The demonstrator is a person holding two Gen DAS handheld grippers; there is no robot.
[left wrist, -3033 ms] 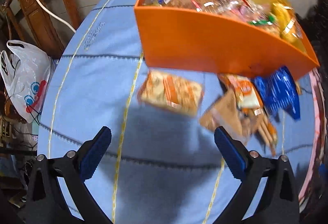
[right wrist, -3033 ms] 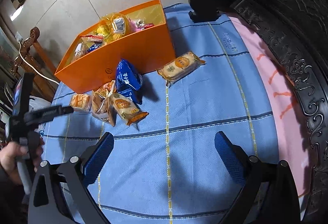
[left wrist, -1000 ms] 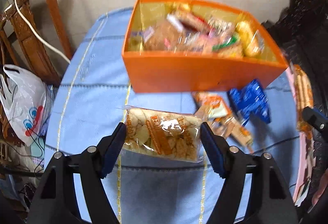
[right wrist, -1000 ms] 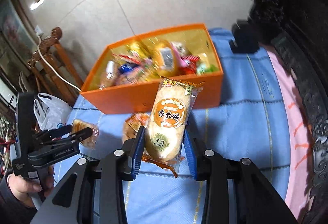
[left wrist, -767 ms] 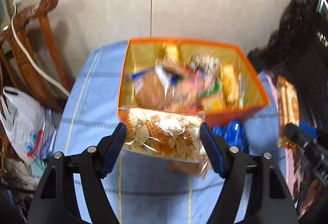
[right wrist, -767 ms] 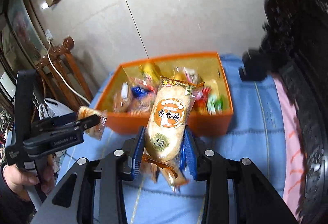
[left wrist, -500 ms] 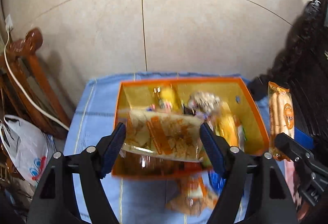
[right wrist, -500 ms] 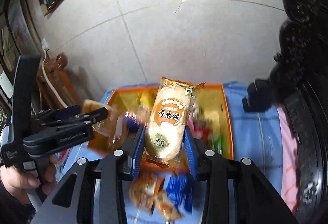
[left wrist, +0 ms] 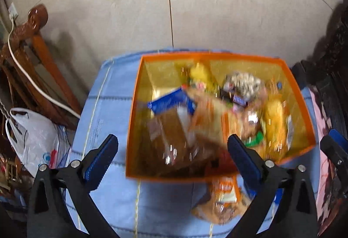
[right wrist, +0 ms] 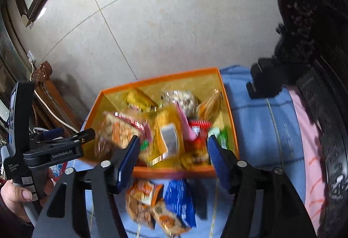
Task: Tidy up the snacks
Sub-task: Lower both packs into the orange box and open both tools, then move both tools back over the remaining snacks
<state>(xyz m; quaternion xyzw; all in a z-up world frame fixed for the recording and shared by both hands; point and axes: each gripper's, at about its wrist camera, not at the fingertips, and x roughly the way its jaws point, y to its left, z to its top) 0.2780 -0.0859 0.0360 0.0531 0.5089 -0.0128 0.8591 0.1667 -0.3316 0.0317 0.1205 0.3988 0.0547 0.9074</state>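
Left wrist view: left gripper (left wrist: 173, 156) has its jaws wide apart, nothing between them, hovering over the near wall of the orange box (left wrist: 139, 90), which sits on the blue cloth (left wrist: 104, 111) and is heaped with blurred snack packets. More loose packets (left wrist: 224, 201) lie just in front of the box. Right wrist view: right gripper (right wrist: 171, 160) is also spread and empty above the box's near edge; a blue packet (right wrist: 179, 201) and orange packets (right wrist: 148, 196) sit outside on the cloth. Best next step, I'd judge: drop low, approach one loose packet squarely across its short side, pinch the body rather than the crinkly seal.
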